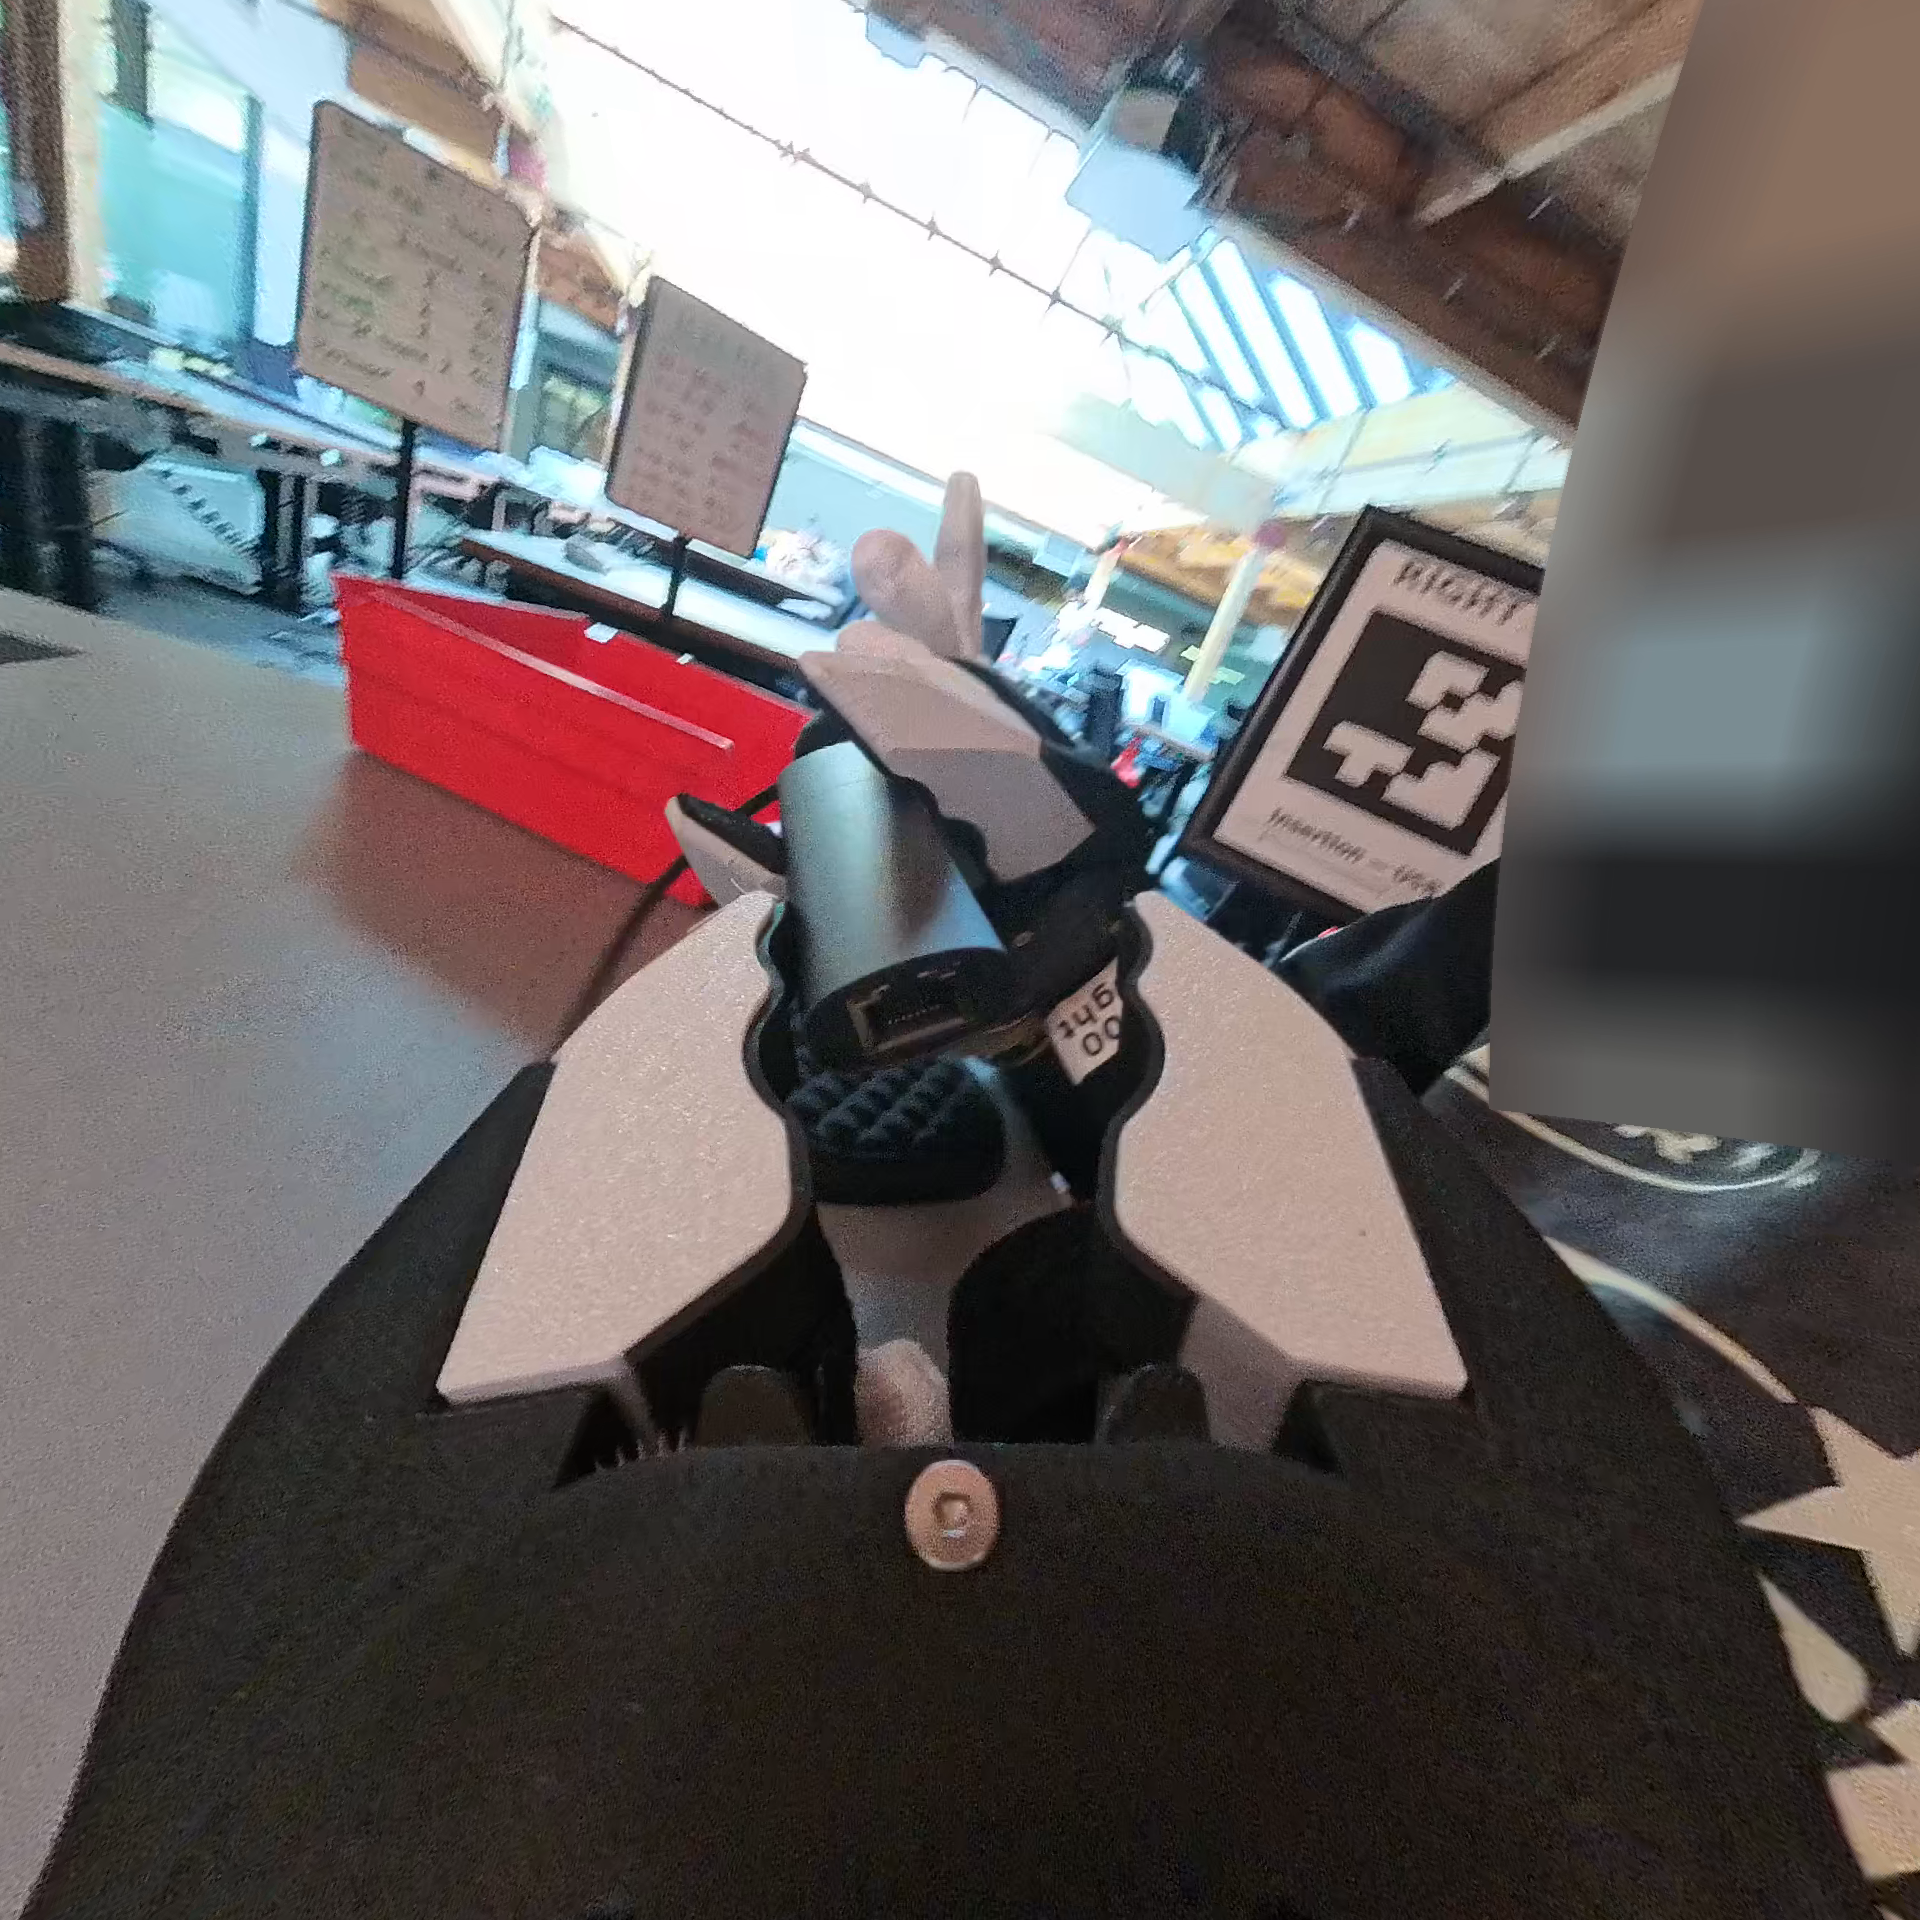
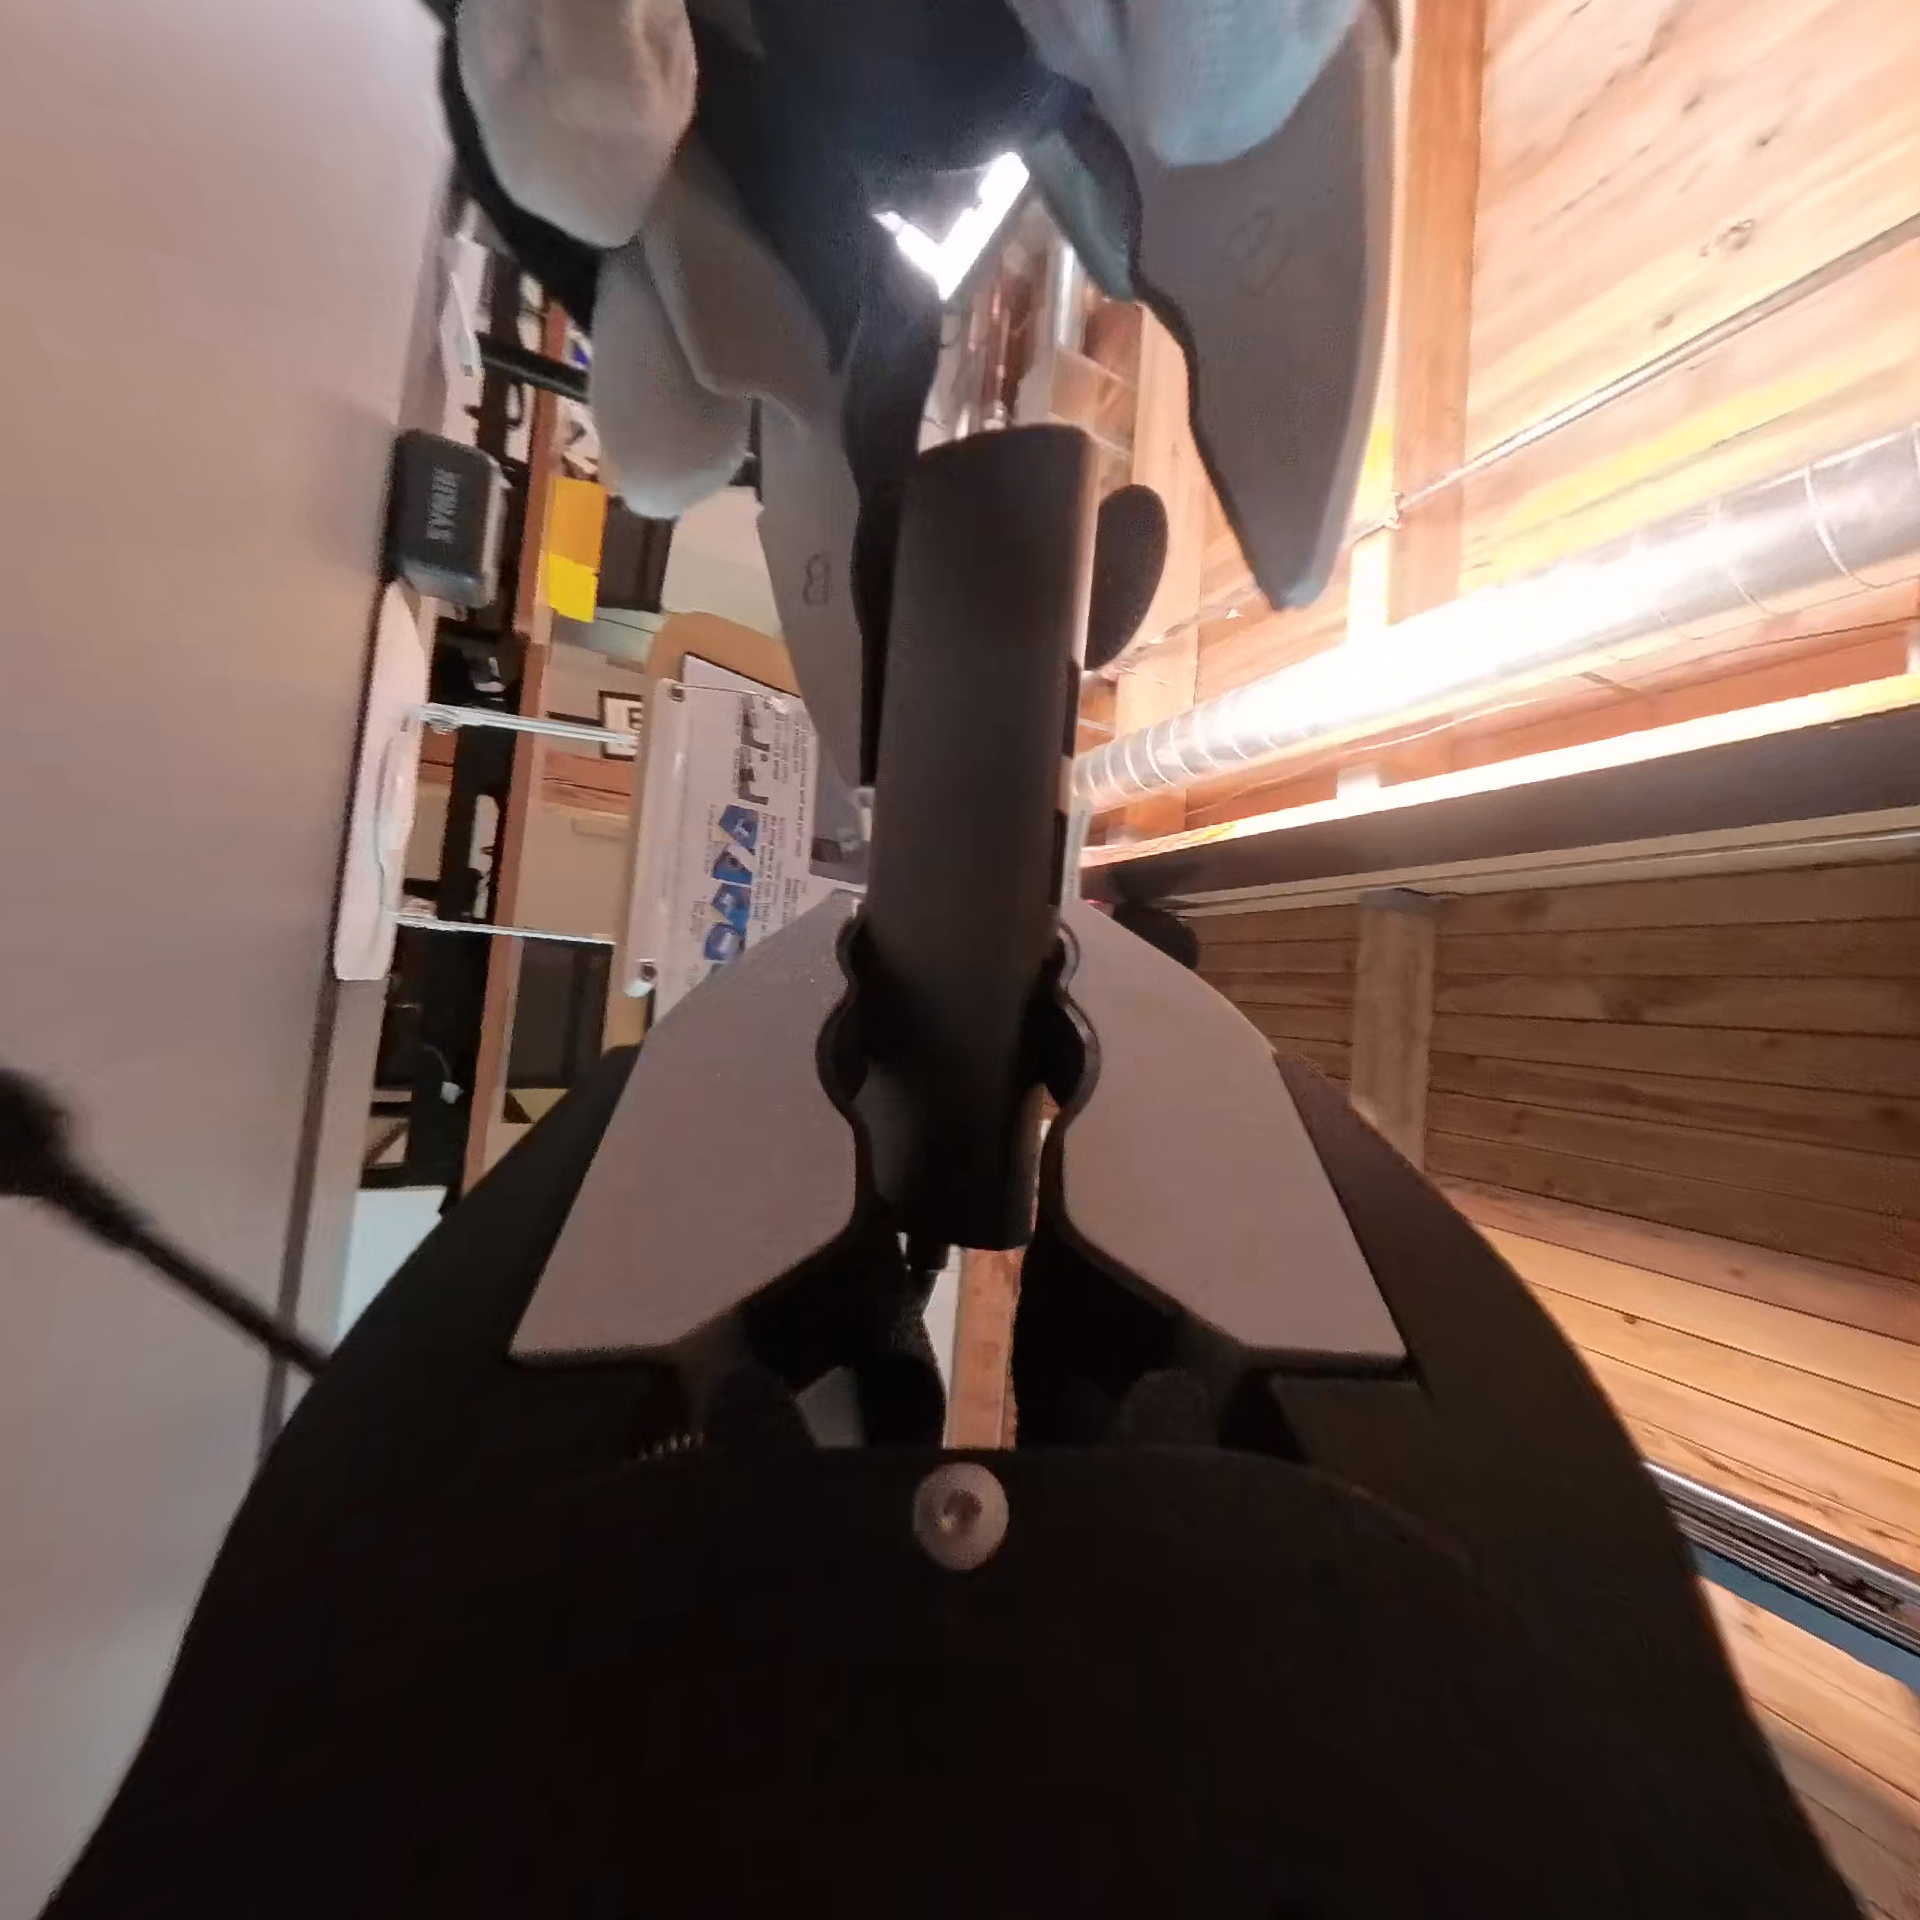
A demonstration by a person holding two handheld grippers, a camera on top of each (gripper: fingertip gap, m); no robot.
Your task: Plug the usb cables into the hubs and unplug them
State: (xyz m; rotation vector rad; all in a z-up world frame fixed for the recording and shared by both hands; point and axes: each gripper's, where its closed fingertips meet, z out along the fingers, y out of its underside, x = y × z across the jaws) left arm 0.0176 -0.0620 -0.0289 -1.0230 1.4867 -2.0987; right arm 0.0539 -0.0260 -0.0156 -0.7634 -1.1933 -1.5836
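Right gripper [image 2: 961,935]: jaws closed on the hub [image 2: 977,675], clamping its near end; the hub's body projects straight forward from between the jaws, long axis in line with the fingers.

Left gripper [image 1: 951,925]: jaws spread and gripping nothing; they straddle the hub's free end, which lies between the fingertips. That end carries a socket and faces back toward the left wrist camera. The hub seems to sit close against the left-hand finger [image 1: 644,1143] with a clear gap to the other finger; whether it touches cannot be told.

Governing relation: the two grippers oppose each other along the hub's long axis; the right holds it, so the right is nearer; the left meets it end-on. The hub is held above the table [image 1: 156,935], not resting on it.

Side slots show on the hub's edge in the right wrist view; none appears occupied.

Count: one hub; two grippers; one black cable [image 1: 623,935], trailing from beyond the left jaws down to the table. Whether it is the hub's own lead or a USB cable cannot be told; no plug is seen in either pair of jaws.

Judgement: a cable plug must be picked up by the left gripper before insertion.

Beyond the jaws: one red bin [image 1: 520,707]; one marker card [image 1: 1382,727].
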